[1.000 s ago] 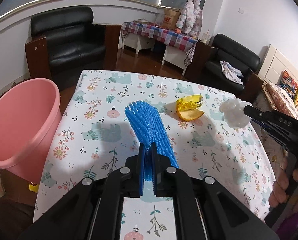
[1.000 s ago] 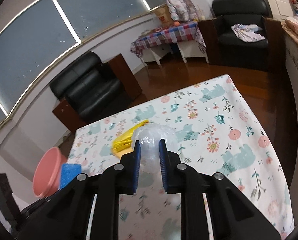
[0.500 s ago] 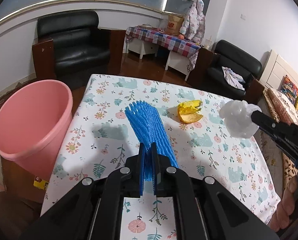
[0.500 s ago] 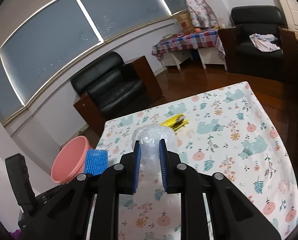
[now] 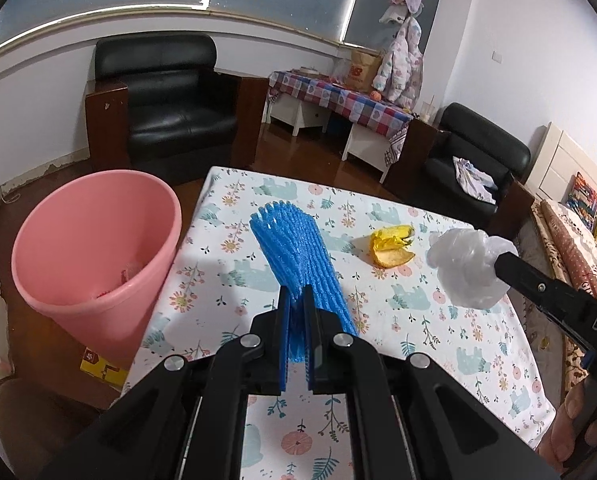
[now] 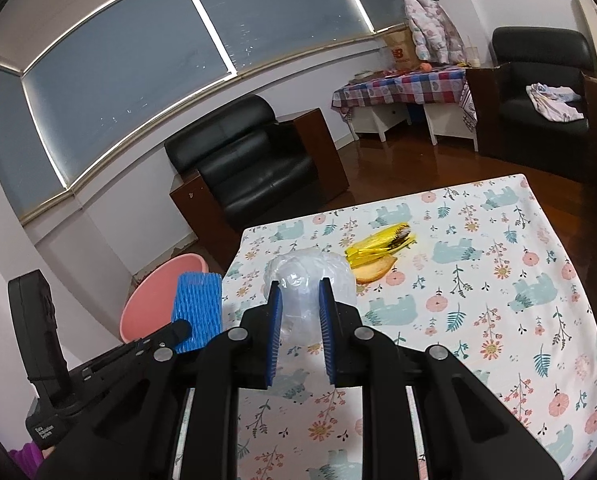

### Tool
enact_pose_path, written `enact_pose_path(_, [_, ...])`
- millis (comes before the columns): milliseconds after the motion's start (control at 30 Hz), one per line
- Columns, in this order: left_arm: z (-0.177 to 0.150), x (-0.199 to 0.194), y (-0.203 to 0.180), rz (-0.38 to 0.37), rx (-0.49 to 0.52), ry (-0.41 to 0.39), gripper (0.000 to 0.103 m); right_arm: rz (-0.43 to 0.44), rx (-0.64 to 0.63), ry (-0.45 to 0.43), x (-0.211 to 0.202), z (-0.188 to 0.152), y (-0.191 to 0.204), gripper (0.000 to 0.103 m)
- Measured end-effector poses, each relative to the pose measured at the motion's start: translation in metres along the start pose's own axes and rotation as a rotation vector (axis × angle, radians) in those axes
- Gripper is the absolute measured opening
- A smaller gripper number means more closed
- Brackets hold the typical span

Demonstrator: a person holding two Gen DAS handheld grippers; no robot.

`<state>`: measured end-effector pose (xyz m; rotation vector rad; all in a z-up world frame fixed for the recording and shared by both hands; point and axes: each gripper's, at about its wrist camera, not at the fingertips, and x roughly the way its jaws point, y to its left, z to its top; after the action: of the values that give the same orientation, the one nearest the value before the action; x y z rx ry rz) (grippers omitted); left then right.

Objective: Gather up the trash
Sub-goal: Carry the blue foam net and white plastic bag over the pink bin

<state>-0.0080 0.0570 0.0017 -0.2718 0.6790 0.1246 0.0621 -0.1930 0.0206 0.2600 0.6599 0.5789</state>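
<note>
So your left gripper pinches the blue net and your right gripper clamps the bag, both above the table, ready for the pink bin at left, wrapper unclaimed.

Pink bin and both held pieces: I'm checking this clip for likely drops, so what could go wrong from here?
1. The blue foam net is pinched only at one end by the left gripper; its long free end may catch the pink bin rim.
2. The clear plastic bag in the right gripper is crumpled and may slip.
3. The yellow wrapper could be forgotten.
</note>
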Motion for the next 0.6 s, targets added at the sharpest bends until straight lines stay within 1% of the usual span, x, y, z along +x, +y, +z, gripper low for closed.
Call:
enact_pose_path(367, [0.002, -0.011, 0.014, -0.002, -0.016, -0.028, 0.005, 0.005, -0.019, -0.009, 0.000, 0.000, 0.012, 0.019])
enact_pose_path(600, [0.004, -0.015, 0.031, 0.021, -0.039, -0.053, 0.005, 0.013, -0.041, -0.006, 0.008, 0.002, 0.025, 0.019])
